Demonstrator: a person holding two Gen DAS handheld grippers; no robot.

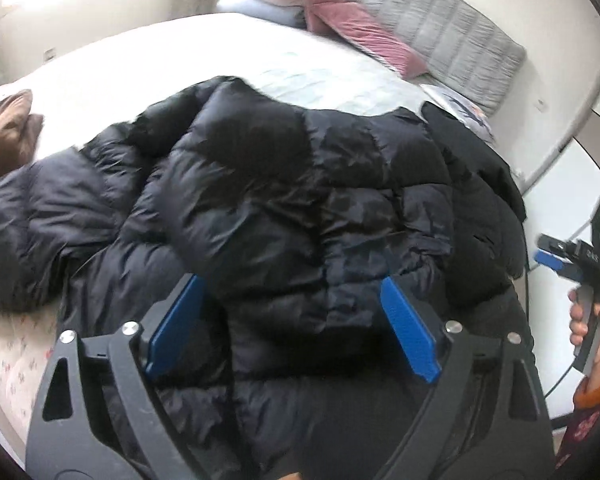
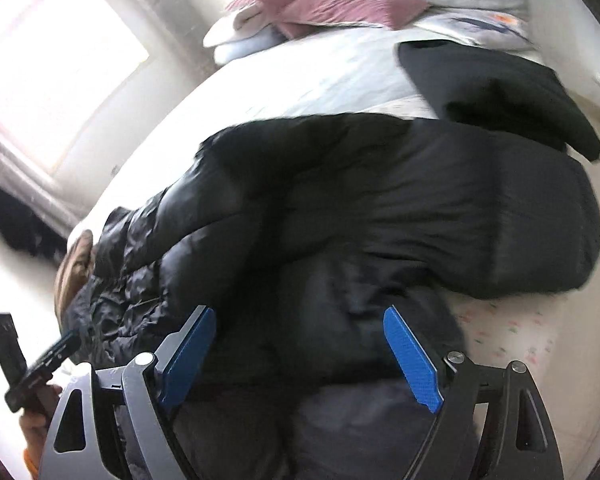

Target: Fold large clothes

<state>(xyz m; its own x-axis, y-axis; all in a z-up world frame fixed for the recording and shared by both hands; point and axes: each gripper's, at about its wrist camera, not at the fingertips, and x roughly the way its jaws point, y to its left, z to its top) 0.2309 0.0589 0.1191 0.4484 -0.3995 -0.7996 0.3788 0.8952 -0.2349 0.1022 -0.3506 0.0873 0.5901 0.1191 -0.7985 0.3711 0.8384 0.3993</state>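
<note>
Both claws, left claw (image 1: 292, 300) and right claw (image 2: 300, 332), gape empty above black puffer jacket (image 1: 284, 184); we hover, choosing next fold on bed (image 1: 180, 52).

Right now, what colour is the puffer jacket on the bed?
Black, glossy and quilted; the puffer jacket shows best in the left wrist view.

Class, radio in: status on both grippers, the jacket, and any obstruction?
Left gripper open, empty. Right gripper open, empty. Black puffer jacket bunched on bed, partly folded. Black folded garment beside it, touching.
</note>
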